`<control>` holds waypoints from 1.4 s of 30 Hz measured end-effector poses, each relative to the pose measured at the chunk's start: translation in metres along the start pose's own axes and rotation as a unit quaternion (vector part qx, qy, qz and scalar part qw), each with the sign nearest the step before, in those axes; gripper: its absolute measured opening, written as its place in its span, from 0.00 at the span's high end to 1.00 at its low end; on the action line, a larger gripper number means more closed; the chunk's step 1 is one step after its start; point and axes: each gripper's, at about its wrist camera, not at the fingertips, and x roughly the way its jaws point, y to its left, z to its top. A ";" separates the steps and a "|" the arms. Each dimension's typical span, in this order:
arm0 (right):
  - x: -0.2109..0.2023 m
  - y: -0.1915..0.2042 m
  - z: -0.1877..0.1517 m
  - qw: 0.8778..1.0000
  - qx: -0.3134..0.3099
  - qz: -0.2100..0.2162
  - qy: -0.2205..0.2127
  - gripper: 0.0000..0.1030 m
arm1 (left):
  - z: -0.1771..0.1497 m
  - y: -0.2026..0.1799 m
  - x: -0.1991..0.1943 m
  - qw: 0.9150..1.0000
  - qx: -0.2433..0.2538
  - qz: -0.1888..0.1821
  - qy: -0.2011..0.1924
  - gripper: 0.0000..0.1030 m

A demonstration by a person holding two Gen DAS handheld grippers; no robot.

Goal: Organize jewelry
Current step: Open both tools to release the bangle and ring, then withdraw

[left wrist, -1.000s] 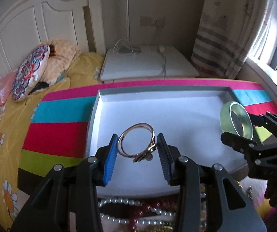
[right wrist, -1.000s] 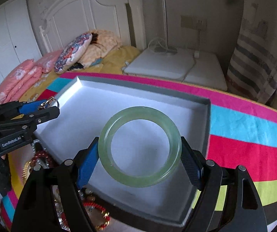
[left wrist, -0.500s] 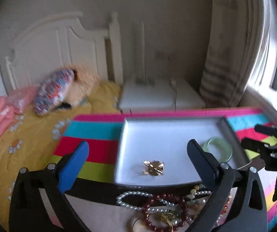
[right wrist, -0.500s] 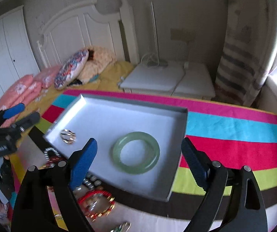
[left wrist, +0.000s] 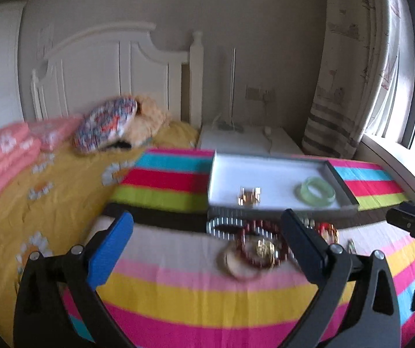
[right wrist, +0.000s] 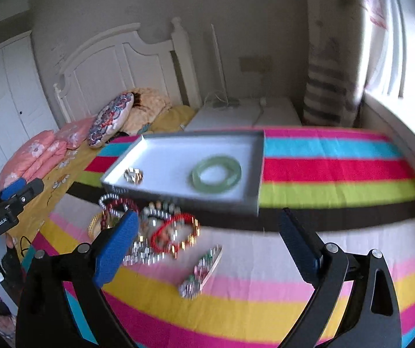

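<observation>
A grey tray point(left wrist: 268, 171) point(right wrist: 178, 150) with a white floor lies on the striped cloth. In it rest a gold bangle point(left wrist: 249, 195) point(right wrist: 133, 175) on the left and a green jade bangle point(left wrist: 315, 192) point(right wrist: 216, 174) on the right. In front of the tray sits a heap of loose jewelry point(left wrist: 254, 243) point(right wrist: 155, 226): pearls, red beads, gold pieces. My left gripper point(left wrist: 206, 220) hangs open above the heap's left part, holding nothing. My right gripper point(right wrist: 207, 217) hovers over the cloth near the heap, its jaws opening with nothing between them.
A beaded hair clip point(right wrist: 200, 272) lies apart from the heap, nearer me. To the left is a bed with a yellow sheet point(left wrist: 48, 203) and pillows point(left wrist: 106, 124). Behind stand a white bedside table point(left wrist: 251, 140), a curtain point(left wrist: 338, 116) and a window ledge point(right wrist: 404, 133).
Both grippers let go of their bangles, which now lie in the tray. Both drew back and up from the tray, jaws wide, so the jewelry heap now shows beneath them.
</observation>
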 end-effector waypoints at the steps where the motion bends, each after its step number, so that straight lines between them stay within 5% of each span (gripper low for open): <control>1: 0.000 -0.001 -0.005 1.000 0.003 0.002 0.003 0.10 | -0.007 0.002 0.001 1.000 -0.003 -0.002 0.009 0.02; 12: -0.005 0.006 -0.047 0.999 -0.001 0.003 0.042 0.10 | -0.047 -0.017 0.041 0.990 0.072 -0.035 0.120 0.02; 23: 0.009 0.014 -0.064 0.998 -0.021 0.004 0.060 0.10 | -0.047 -0.025 0.079 0.983 0.103 -0.039 0.148 0.02; 36: 0.018 0.013 -0.040 0.998 -0.023 0.014 0.059 0.10 | -0.041 -0.054 0.116 0.967 0.173 -0.073 0.173 0.03; 39: 0.027 0.014 -0.031 0.997 -0.031 0.012 0.063 0.10 | -0.041 -0.054 0.118 0.966 0.168 -0.095 0.174 0.13; 42: 0.039 0.018 -0.024 0.996 -0.039 0.018 0.072 0.10 | -0.044 -0.054 0.112 0.963 0.165 -0.133 0.164 0.42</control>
